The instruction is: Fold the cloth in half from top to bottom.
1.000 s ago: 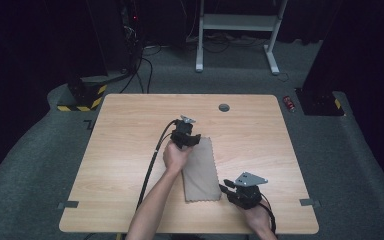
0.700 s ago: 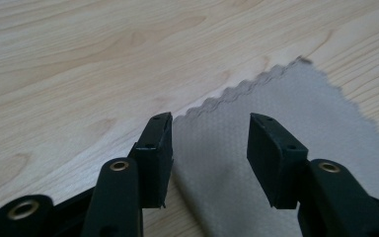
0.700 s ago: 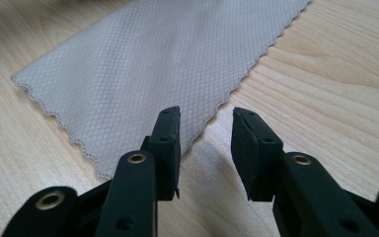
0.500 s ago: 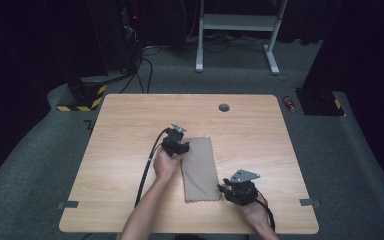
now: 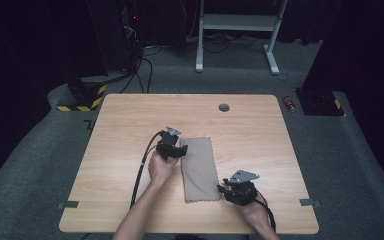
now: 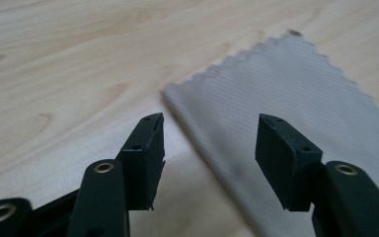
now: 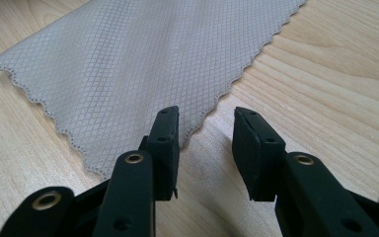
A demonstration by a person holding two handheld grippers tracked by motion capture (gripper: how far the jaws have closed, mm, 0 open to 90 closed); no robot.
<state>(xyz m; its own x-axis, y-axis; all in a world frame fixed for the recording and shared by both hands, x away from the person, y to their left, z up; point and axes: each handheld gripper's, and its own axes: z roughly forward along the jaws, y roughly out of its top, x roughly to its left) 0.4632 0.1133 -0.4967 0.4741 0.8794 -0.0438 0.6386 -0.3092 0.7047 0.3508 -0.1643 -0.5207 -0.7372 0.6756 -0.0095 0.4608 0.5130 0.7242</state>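
A: Start with the biggest thing. What do you see?

B: A light wooden table [image 5: 130,125] with a small dark round fitting [image 5: 224,107] near its far edge. The floor around it is grey carpet, with a white metal frame [image 5: 240,22] standing beyond the table.

A: And on the table?

B: A beige cloth [image 5: 198,167], folded into a long strip with zigzag-cut edges, lies flat near the middle, running from the far side toward the person. In the right gripper view its weave shows as a fine diamond pattern.

A: Where are the tools?

B: The left gripper [image 5: 179,151] sits at the cloth's far left corner, low over the table. The right gripper [image 5: 223,189] is at the near right corner, also low.

A: Are the left jaws holding anything?

B: No. In the left gripper view the left gripper [image 6: 208,143] stands wide, and its jaws have just been opening. The cloth's long edge runs through the gap between the pads, but neither pad presses on it.

A: And the right one?

B: In the right gripper view the right gripper [image 7: 206,136] stands at a narrower gap, having just opened a little. Its left pad is over the scalloped end of the cloth [image 7: 143,59]; bare wood shows between the pads. Nothing is pinched there.
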